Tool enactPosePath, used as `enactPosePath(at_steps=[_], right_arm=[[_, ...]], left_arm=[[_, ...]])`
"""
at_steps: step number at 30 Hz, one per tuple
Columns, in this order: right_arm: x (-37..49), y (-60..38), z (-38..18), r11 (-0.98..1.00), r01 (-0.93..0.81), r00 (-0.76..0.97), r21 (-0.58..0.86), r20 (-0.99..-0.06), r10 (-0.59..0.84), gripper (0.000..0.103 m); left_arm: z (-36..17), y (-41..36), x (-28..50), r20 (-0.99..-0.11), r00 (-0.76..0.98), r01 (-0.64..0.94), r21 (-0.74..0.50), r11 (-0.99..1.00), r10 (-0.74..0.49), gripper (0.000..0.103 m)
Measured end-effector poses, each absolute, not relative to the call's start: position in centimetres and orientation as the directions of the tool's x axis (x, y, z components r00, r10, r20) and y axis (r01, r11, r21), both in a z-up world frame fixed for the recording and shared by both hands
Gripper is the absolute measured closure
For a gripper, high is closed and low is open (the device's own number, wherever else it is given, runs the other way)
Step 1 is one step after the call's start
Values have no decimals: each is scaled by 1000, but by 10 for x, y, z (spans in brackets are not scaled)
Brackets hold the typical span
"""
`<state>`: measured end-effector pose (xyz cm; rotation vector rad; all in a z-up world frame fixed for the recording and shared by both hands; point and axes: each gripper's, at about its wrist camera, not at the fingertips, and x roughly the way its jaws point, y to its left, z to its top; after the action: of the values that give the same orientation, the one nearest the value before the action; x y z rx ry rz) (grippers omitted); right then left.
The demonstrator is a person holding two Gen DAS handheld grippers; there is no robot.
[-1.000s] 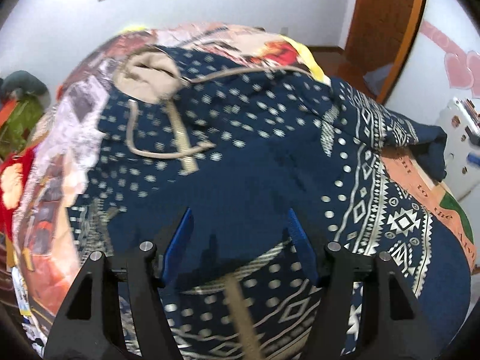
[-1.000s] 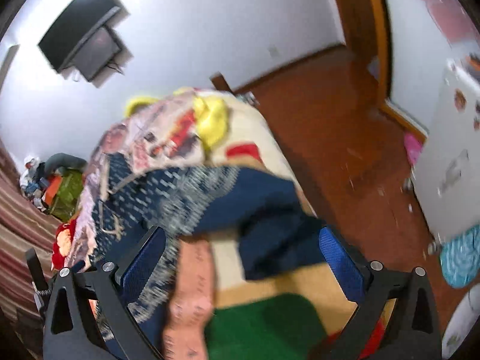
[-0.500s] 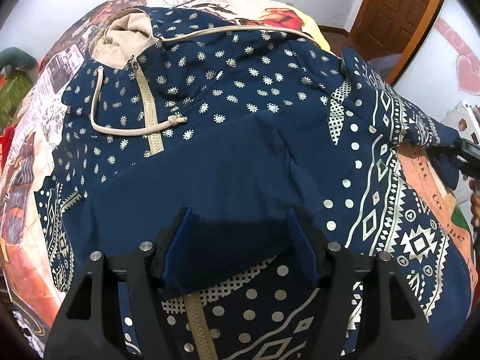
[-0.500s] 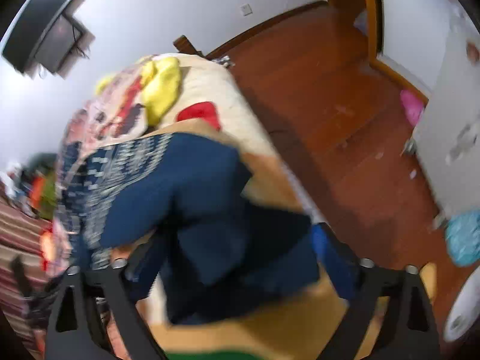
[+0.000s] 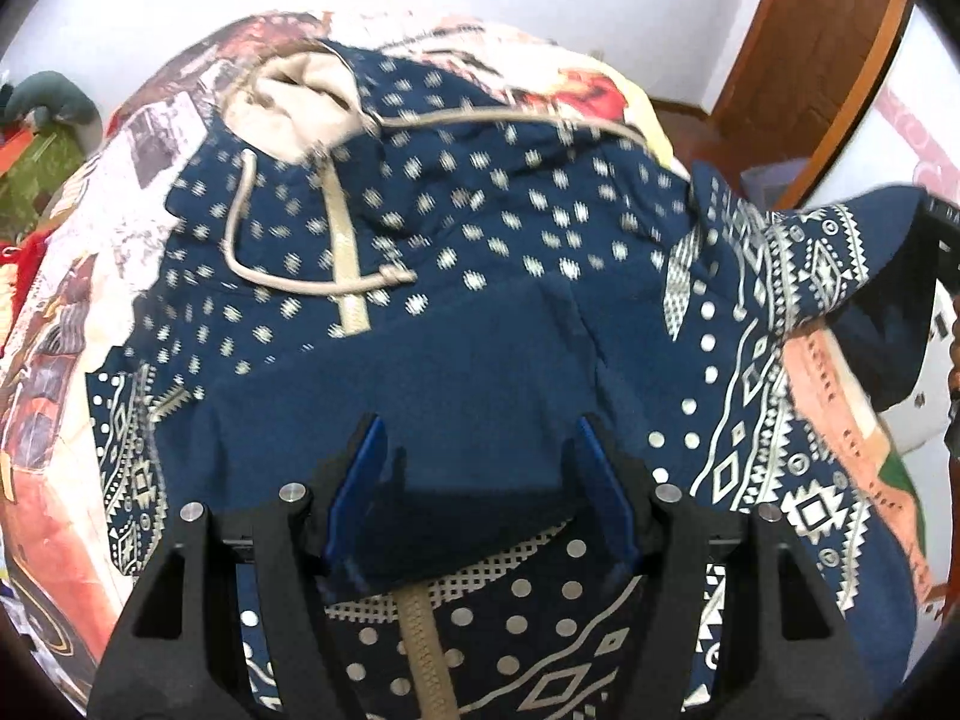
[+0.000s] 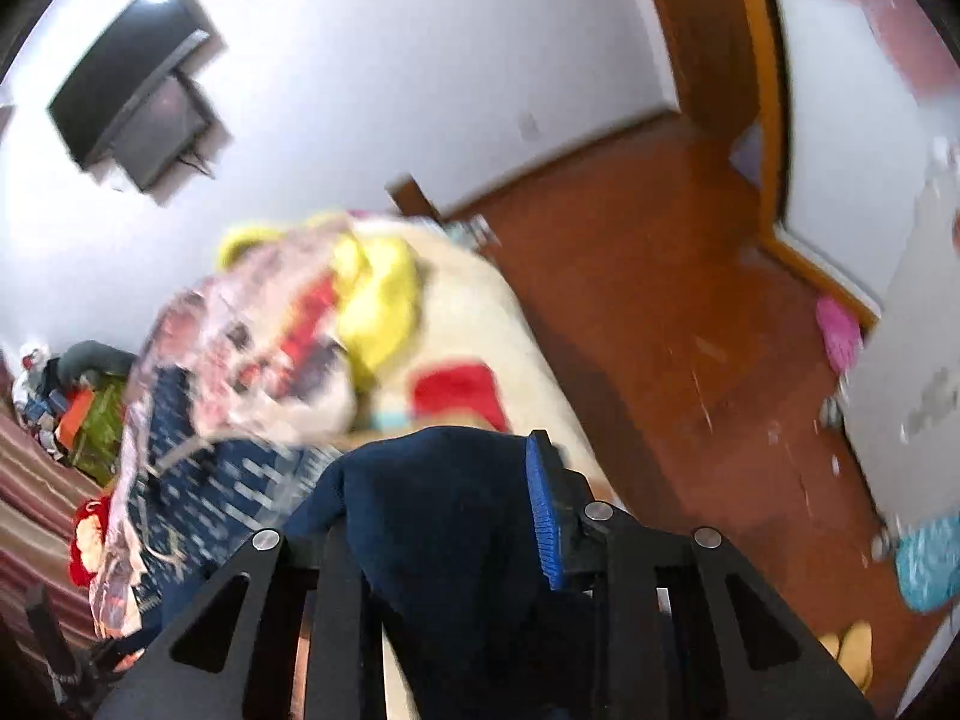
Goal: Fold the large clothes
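Note:
A navy hoodie (image 5: 480,228) with pale dots, a beige hood and a beige zip lies spread on the bed. In the left wrist view a plain navy fold of it fills the gap of my left gripper (image 5: 480,468), whose blue pads (image 5: 354,480) stand well apart and hold it. The patterned sleeve (image 5: 834,252) rises at the right toward my right gripper (image 5: 939,228). In the right wrist view the jaws of my right gripper (image 6: 438,480) are closing on the sleeve's navy end (image 6: 432,516), which covers the left pad.
The bed carries a printed cover (image 5: 66,396) with yellow and red patches (image 6: 378,300). A wooden floor (image 6: 690,330) runs along its right side, with a door frame (image 5: 840,60) and a white cabinet (image 6: 918,348) beyond. A clutter pile (image 6: 84,414) lies at the far left.
My right gripper went from wide open over the sleeve's end to nearly shut around it, and the sleeve now lifts off the bed. The left gripper kept its fold and shifted slightly.

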<state>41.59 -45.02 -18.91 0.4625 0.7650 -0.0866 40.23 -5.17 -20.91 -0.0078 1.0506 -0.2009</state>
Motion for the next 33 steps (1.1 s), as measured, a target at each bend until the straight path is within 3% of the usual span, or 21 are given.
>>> enactPosePath(at_steps=[7, 12, 17, 21, 26, 28, 33], right_arm=[[431, -375, -114, 921, 33, 819, 388, -539, 197, 79], [439, -288, -95, 912, -149, 791, 383, -508, 343, 78], [445, -194, -122, 899, -284, 686, 333, -584, 433, 78], [445, -130, -176, 884, -350, 508, 310, -730, 458, 78], [447, -102, -257, 897, -324, 193, 300, -907, 373, 76], [443, -103, -265, 898, -333, 198, 287, -910, 364, 75], [436, -105, -254, 887, -366, 170, 282, -916, 362, 62]], left_arm=[[-182, -22, 385, -813, 552, 130, -135, 982, -185, 39], [-176, 1, 374, -799, 577, 98, -137, 986, -168, 39], [-182, 31, 361, -805, 574, 62, -139, 988, -149, 39], [-188, 52, 353, -813, 566, 27, -142, 989, -132, 39], [-195, 72, 356, -824, 549, -20, -183, 983, -142, 39], [-195, 70, 363, -823, 544, -18, -207, 978, -164, 39], [-194, 45, 388, -825, 526, 21, -233, 972, -209, 39]])
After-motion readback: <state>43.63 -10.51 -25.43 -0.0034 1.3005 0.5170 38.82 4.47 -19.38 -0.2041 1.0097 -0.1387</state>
